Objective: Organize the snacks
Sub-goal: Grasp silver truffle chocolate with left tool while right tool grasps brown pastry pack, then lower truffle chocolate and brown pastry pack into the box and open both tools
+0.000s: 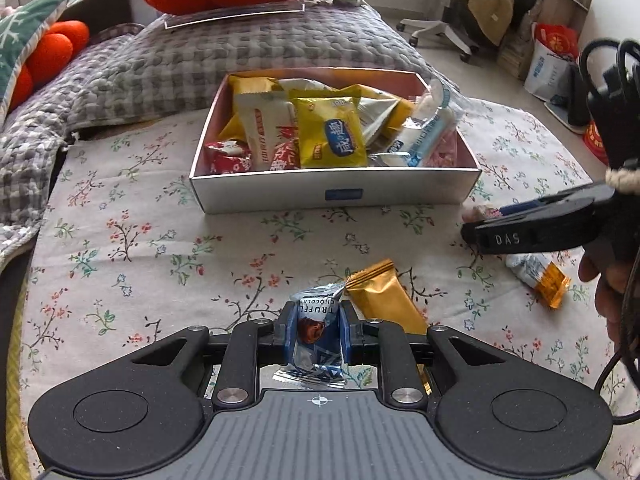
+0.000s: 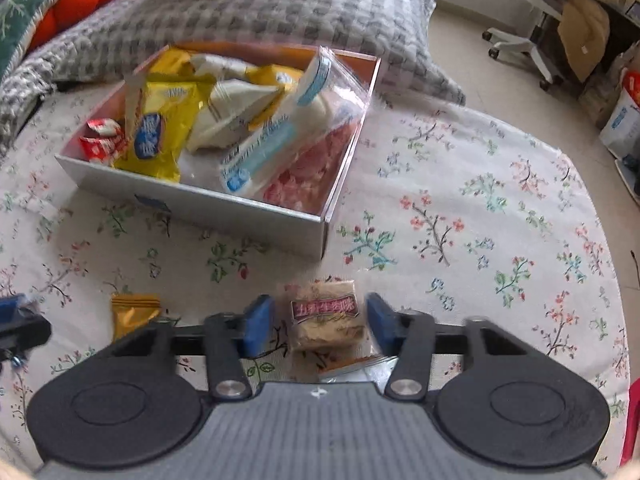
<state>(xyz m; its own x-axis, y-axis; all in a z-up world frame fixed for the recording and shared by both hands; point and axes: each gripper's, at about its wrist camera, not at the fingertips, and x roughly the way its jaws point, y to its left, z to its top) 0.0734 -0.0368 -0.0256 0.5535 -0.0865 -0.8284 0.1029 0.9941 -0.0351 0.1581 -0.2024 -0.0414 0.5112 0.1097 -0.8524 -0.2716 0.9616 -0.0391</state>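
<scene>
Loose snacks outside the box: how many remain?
4: truffle chocolate in left gripper; gold packet beside it; white-orange packet; pastry between open right gripper. Others possibly hidden.

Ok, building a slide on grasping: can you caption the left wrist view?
Left hand-held gripper shut on blue-and-silver truffle chocolate wrapper, before the white cardboard snack box.

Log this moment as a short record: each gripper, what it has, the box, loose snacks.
left gripper: shut on truffle packet
right gripper: open, jaws either side of pastry packet, not closed on it
box: on floral cloth, open, holding many snacks, yellow packet in front
loose snacks: gold packet beside the truffle packet; white-and-orange packet near the right gripper
behind box: grey quilt
</scene>
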